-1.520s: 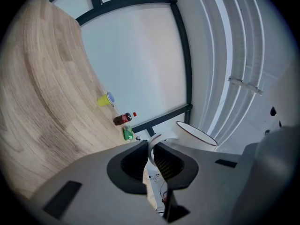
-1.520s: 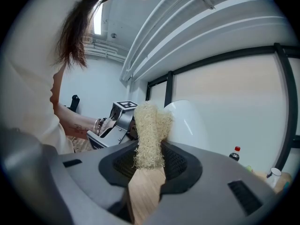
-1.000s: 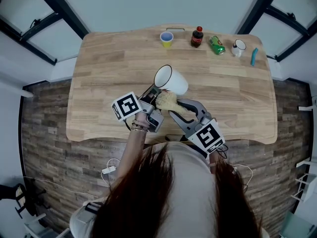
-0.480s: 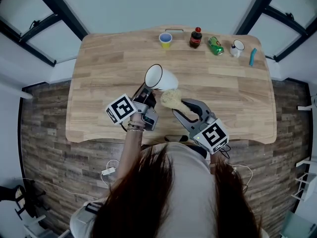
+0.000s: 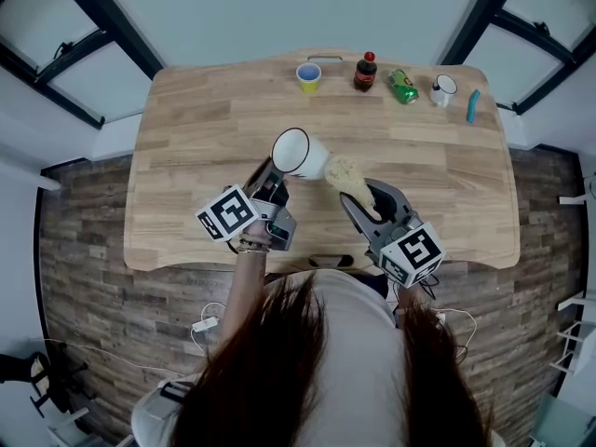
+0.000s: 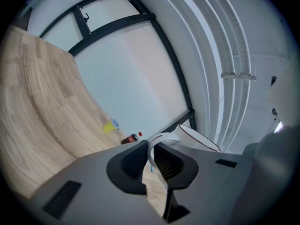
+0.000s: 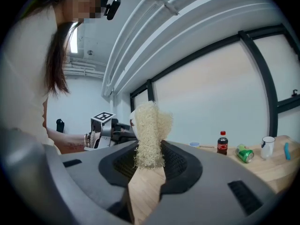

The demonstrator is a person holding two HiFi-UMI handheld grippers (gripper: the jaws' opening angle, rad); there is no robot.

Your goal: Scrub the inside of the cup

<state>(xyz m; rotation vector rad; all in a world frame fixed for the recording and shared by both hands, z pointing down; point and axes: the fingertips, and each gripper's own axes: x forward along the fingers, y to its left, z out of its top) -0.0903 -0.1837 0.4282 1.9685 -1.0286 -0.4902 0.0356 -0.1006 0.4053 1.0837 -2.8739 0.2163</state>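
Left claw (image 6: 150, 161) clamped on the handle of the white enamel cup with dark rim (image 5: 300, 154); cup tipped sideways, centre frame, above the wooden tabletop (image 5: 196, 128); right claw (image 7: 149, 162) pinched on the pale fibrous scrubber (image 5: 348, 177), just right of the cup's base, outside it.

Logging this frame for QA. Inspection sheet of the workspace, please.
Surface: wooden table, no spills seen.
Job's things: white cup tipped, held by its handle; scrubber outside it, by its base.
Clutter: along the far edge, yellow cup, cola bottle, green can on its side, mug, blue item.
Grippers: left gripper shut on the cup's handle; right gripper shut on the scrubber.
Cables: white cable on the floor.
Surroundings: brick-pattern floor, black frame bars, pale wall.
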